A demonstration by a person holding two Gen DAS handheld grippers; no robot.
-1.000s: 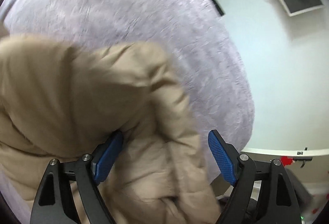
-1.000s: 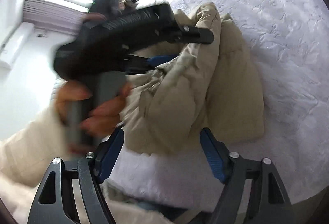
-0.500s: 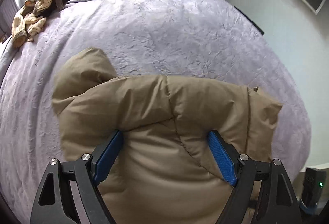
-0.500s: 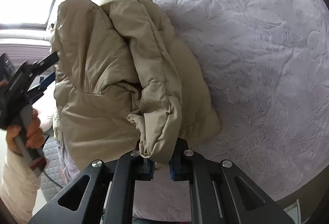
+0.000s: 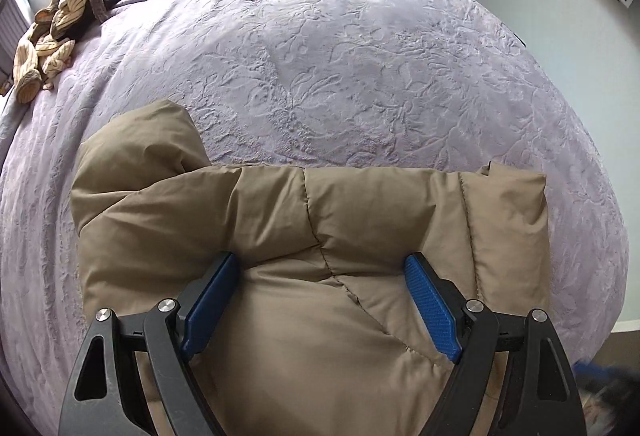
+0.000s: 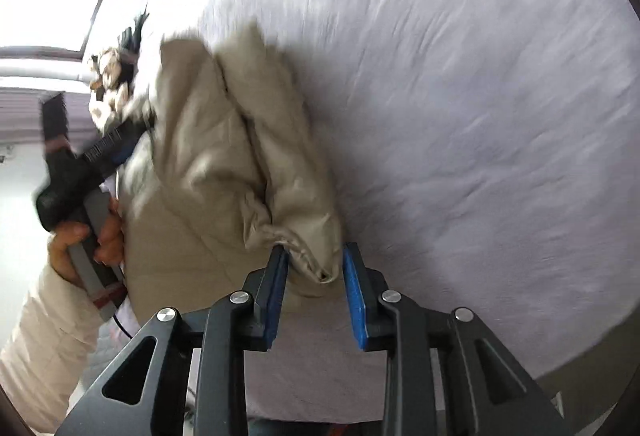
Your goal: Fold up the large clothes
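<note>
Jacket (image 5: pixel 328 276), one tan puffy one, lies bundled on the lavender bed (image 5: pixel 360 55), filling the lower middle of the left view, its long axis running left to right. One clothes pile (image 5: pixel 60 23) sits upper left. The left gripper (image 5: pixel 320 300) hangs directly over the jacket, jaws spread wide, straddling the padding. In the right view, the right gripper (image 6: pixel 314 276) is opening around the jacket's nearest corner; the pads no longer pinch it. Two grippers, both near.
</note>
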